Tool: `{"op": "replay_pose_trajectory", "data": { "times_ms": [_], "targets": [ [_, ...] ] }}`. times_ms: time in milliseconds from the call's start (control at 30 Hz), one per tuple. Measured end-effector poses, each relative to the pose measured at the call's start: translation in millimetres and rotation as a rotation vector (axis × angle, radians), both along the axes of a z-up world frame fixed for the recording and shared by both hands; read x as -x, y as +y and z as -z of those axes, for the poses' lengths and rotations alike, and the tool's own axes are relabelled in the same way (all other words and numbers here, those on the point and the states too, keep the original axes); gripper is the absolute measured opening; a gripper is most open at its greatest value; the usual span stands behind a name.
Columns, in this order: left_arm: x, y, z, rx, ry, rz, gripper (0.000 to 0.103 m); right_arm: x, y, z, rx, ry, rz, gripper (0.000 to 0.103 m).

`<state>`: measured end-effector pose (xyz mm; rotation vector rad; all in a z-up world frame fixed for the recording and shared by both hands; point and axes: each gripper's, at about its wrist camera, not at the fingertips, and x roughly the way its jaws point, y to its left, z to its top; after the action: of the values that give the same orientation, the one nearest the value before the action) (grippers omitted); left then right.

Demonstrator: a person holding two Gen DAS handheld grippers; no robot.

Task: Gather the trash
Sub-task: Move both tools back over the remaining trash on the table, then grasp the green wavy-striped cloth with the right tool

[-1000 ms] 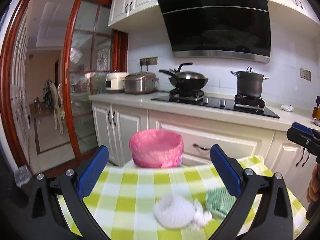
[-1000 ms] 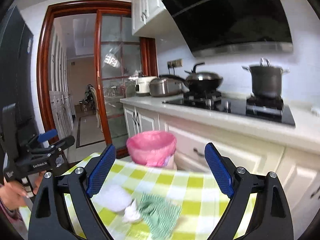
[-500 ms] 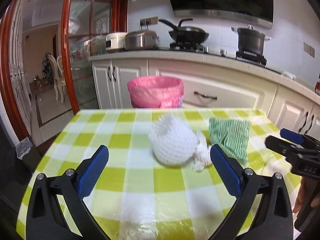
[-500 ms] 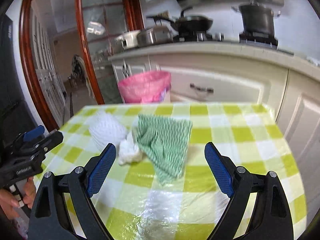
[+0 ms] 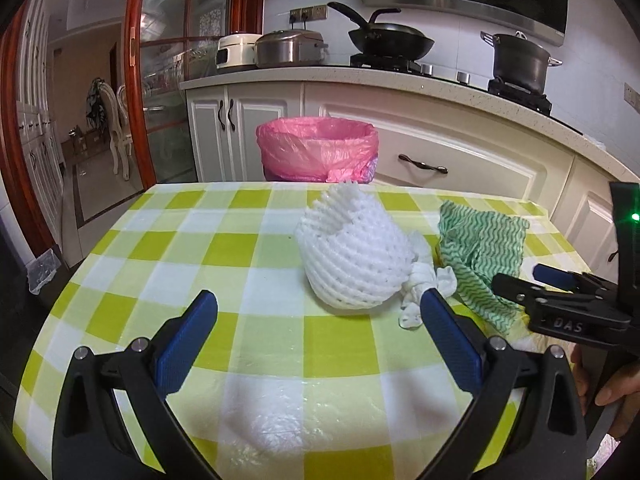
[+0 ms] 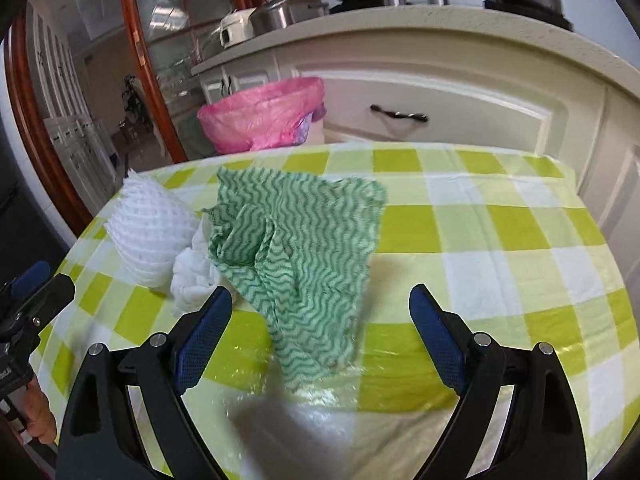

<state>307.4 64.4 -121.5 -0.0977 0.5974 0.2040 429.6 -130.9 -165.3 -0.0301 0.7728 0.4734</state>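
A kitchen, with a checked counter (image 5: 200,240) in front of a pink-lined bin (image 5: 316,148). On it lie a white foam net (image 5: 352,256), a tissue wad (image 6: 192,276) and a green cloth (image 6: 304,240) — bunched together. The left claw (image 5: 316,344) and right claw (image 6: 320,324) both gape wide, empty. Closing on the cloth could drag the tissue along, or pinch the plastic cover.

A table covered in a glossy yellow-green and white checked plastic cloth (image 5: 224,248) carries three things. A white foam fruit net (image 5: 354,258) lies ahead of the left gripper (image 5: 318,338), touching a crumpled white tissue (image 5: 420,284). A green wavy-striped cloth (image 6: 304,240) lies ahead of the right gripper (image 6: 320,330).
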Motion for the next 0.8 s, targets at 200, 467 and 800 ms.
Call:
{"op": "replay_pose_trajectory", "data": {
  "times_ms": [200, 467, 800],
  "targets": [
    [-5, -6, 5, -0.005, 0.018, 0.033, 0.098, -18, 15, 5, 0.037, 0.036, -0.025, 0.084],
    [-10, -5, 7, 0.003, 0.031, 0.029, 0.098, -29, 19, 10, 0.013, 0.079, -0.063, 0.049],
    [-27, -27, 5, -0.005, 0.034, 0.082, 0.089, 6, -23, -14, -0.093, 0.001, -0.073, 0.009]
  ]
}}
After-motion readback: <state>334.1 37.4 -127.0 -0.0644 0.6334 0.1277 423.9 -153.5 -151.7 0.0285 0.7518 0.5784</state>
